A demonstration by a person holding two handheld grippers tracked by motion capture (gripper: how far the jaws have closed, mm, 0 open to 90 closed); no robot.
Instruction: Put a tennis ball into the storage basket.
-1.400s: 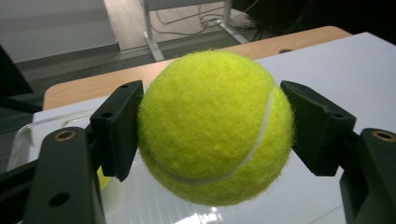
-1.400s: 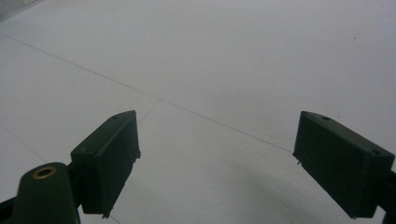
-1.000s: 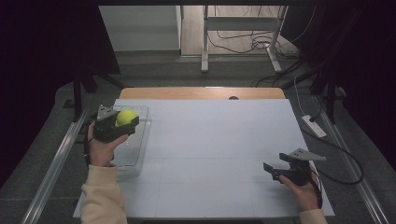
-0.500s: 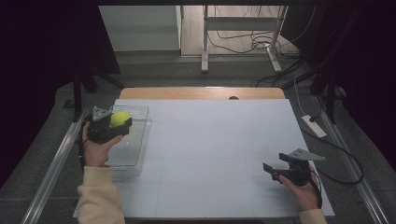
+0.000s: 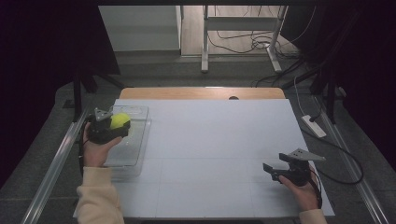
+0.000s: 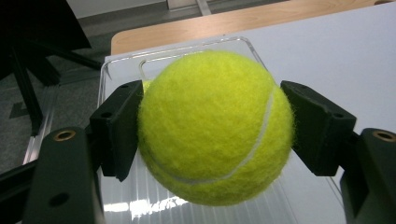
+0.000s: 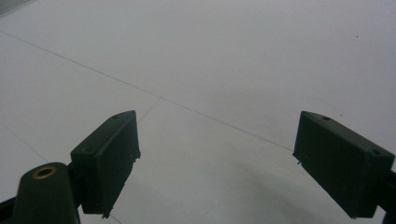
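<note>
A yellow-green tennis ball (image 5: 119, 121) (image 6: 212, 127) is clamped between the two black jaws of my left gripper (image 5: 114, 128) (image 6: 212, 133), which is shut on it. Ball and gripper hang over a clear plastic tray (image 5: 135, 154) (image 6: 196, 44) at the left side of the white table (image 5: 215, 140). My right gripper (image 5: 270, 170) (image 7: 217, 163) rests low near the table's front right, its jaws spread wide with nothing but bare white surface between them.
The table's wooden far edge (image 5: 201, 93) borders a grey floor with cables and a metal stand. A white power strip (image 5: 314, 126) lies off the right edge. Metal rails (image 5: 56, 161) run along both sides of the table.
My left gripper has carried the ball a little leftward and toward the tray's far end. The right gripper has kept still.
</note>
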